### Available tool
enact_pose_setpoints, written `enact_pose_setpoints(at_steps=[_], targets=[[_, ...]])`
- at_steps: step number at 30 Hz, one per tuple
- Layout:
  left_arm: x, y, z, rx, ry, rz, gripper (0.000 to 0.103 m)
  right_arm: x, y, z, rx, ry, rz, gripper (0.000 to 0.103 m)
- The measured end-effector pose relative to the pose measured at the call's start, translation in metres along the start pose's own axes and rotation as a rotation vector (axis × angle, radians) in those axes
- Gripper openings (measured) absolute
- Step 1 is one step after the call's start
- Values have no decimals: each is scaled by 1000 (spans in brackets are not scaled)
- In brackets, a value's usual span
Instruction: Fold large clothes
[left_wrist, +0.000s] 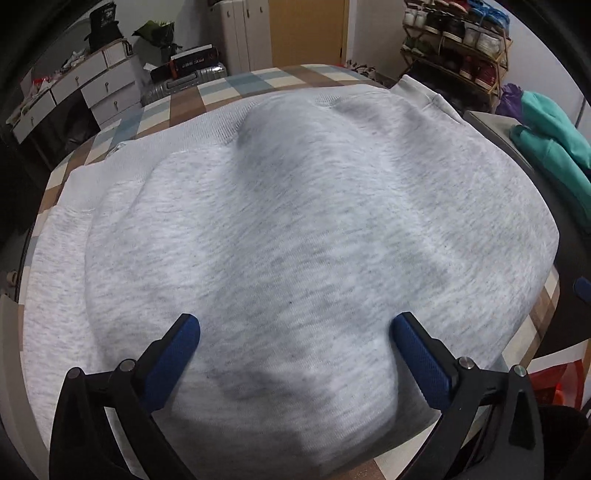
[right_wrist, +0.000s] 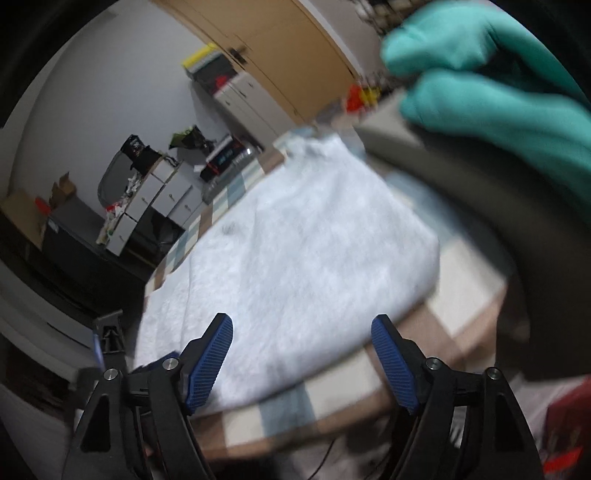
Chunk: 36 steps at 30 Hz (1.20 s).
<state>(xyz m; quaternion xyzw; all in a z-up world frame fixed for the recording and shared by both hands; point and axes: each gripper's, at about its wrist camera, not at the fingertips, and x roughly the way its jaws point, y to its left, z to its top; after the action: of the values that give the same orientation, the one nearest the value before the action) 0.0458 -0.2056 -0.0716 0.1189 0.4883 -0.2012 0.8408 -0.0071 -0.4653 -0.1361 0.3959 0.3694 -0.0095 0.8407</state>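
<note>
A light grey sweatshirt (left_wrist: 295, 221) lies folded over on the checkered table (left_wrist: 236, 83), with a raised bump near its far side. My left gripper (left_wrist: 295, 325) is open and empty just above its near part, its blue pads (left_wrist: 173, 354) spread wide. In the blurred right wrist view the same sweatshirt (right_wrist: 295, 240) lies on the table (right_wrist: 458, 295). My right gripper (right_wrist: 301, 328) is open and empty, tilted, above the sweatshirt's near edge. The tip of the left gripper (right_wrist: 107, 339) shows at the lower left.
Teal clothes (left_wrist: 550, 136) lie on a grey surface right of the table; they also show in the right wrist view (right_wrist: 498, 81). A shoe rack (left_wrist: 458, 40) stands at the back right. White drawers (left_wrist: 74, 92) and a suitcase (left_wrist: 184, 83) stand behind the table at the left.
</note>
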Motion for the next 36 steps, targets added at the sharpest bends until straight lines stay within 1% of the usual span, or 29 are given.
enact_pose_setpoints(at_steps=[3, 5, 7, 8, 9, 11, 16, 23, 24, 25, 26, 27, 28, 29, 31, 32, 33, 34, 36], targets=[[2, -2, 5, -4, 6, -5, 102, 10, -14, -1, 83, 107, 40, 80], [6, -3, 13, -3, 12, -15, 102, 21, -20, 1, 120, 164, 31, 80], [9, 2, 10, -2, 20, -22, 103, 37, -23, 4, 136, 230, 41, 80], [9, 4, 10, -3, 26, -30, 102, 44, -25, 5, 150, 252, 25, 80], [2, 9, -1, -7, 27, -34, 102, 49, -27, 7, 166, 258, 4, 80], [1, 8, -2, -5, 30, -43, 102, 55, -27, 12, 170, 251, -3, 80], [0, 7, -3, -1, 36, -47, 102, 67, -14, 27, 121, 233, -72, 80], [-1, 8, -3, -5, 37, -43, 102, 83, 9, 34, 16, 153, -184, 80], [-1, 7, -3, -4, 37, -42, 102, 82, 14, 34, -5, 126, -192, 74], [-2, 8, -3, -5, 36, -43, 102, 79, 18, 34, -31, 98, -200, 65], [-2, 8, -3, -8, 34, -43, 102, 74, 25, 34, -73, 58, -205, 61], [-2, 8, -4, -12, 34, -42, 102, 68, 32, 32, -115, 21, -202, 51], [-2, 8, -4, -12, 35, -40, 102, 63, 39, 31, -157, -9, -188, 47], [-2, 8, -3, -12, 37, -38, 102, 57, 47, 29, -207, -41, -160, 47], [-2, 8, -3, -14, 41, -36, 102, 52, 55, 24, -264, -67, -139, 49], [-2, 8, -3, -14, 43, -36, 102, 54, 53, 22, -261, -59, -141, 51], [-3, 8, -3, -12, 45, -36, 102, 58, 49, 22, -242, -42, -151, 55], [-3, 8, -3, -12, 46, -36, 102, 63, 42, 23, -205, -16, -162, 56], [-3, 9, -3, -11, 46, -37, 102, 76, 23, 26, -104, 67, -143, 56]])
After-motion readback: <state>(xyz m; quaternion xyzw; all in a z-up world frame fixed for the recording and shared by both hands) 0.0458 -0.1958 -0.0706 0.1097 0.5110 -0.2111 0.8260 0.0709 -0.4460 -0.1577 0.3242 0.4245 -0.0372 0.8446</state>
